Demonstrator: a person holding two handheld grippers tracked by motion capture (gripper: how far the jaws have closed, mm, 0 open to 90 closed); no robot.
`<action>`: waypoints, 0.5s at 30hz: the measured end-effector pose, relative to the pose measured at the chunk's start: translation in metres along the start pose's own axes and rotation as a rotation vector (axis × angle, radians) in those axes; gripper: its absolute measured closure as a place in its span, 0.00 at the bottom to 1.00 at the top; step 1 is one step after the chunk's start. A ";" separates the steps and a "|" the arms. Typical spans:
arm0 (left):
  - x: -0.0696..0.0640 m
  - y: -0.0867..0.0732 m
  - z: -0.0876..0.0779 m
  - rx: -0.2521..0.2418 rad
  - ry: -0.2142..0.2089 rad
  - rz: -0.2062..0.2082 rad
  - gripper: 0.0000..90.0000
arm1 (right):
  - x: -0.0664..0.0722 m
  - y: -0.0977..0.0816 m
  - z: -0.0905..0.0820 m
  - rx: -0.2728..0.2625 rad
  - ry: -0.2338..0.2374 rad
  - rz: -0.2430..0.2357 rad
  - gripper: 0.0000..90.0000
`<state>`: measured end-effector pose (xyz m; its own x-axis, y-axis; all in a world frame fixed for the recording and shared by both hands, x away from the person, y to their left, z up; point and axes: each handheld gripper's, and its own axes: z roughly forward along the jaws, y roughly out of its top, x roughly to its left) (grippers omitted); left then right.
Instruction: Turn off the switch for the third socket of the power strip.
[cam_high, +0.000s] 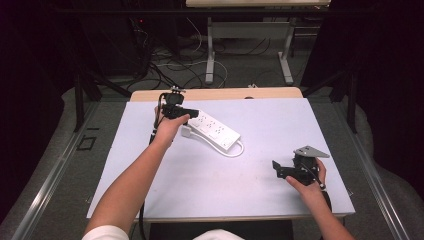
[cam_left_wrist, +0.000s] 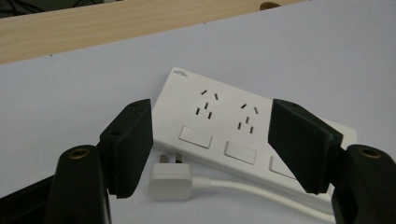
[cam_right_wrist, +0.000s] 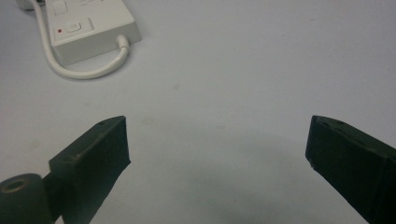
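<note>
**benchguy:** So what's on the worktop (cam_high: 165, 195) here? Pale lavender sheet, smooth and matte, with a strip of light wood showing along the far edge.

**plugnerd:** Main thing is a white power strip (cam_high: 216, 131), a long flat rectangular block of glossy plastic with rounded corners. It lies flat and slanted, a bit left of the middle and nearer the far edge than the near one. The left gripper view shows rows of dark pin slots and a raised rectangular rocker switch under each socket. The right gripper view catches the end with a little red dot beside a button.

**benchguy:** And the cord?

**plugnerd:** Round white cable (cam_high: 235, 151), rubbery looking, leaves that end and loops back in a tight U. The plug (cam_left_wrist: 170, 181) is a chunky white block with soft rounded edges and metal pins, lying on the sheet just beside the strip's long side, unplugged.

**benchguy:** Grippers?

**plugnerd:** Left gripper (cam_high: 194, 114) is over the strip's far-left end, black jaws spread apart, nothing clamped. In its own view the strip and plug sit between the ribbed pads (cam_left_wrist: 131, 144) but lower down, untouched. Right gripper (cam_high: 276, 169) is near the right edge toward the near corner, well away from the strip, jaws wide apart over bare sheet, with a grey three-cornered plate on top.
</note>
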<state>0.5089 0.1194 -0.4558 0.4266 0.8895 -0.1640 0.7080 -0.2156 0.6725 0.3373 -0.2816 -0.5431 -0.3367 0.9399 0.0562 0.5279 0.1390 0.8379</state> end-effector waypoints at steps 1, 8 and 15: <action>-0.001 -0.001 -0.001 0.003 -0.008 -0.003 0.32 | 0.000 0.000 0.000 -0.003 0.000 0.001 0.06; -0.001 -0.006 -0.011 0.000 -0.064 -0.001 0.23 | 0.000 0.000 0.000 0.006 0.002 -0.002 0.06; -0.003 -0.014 -0.024 -0.008 -0.074 0.018 0.16 | 0.001 0.000 0.000 0.004 0.006 -0.003 0.06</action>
<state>0.4845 0.1299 -0.4470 0.4801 0.8531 -0.2043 0.6952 -0.2280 0.6817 0.3375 -0.2808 -0.5432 -0.3429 0.9377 0.0566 0.5296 0.1432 0.8361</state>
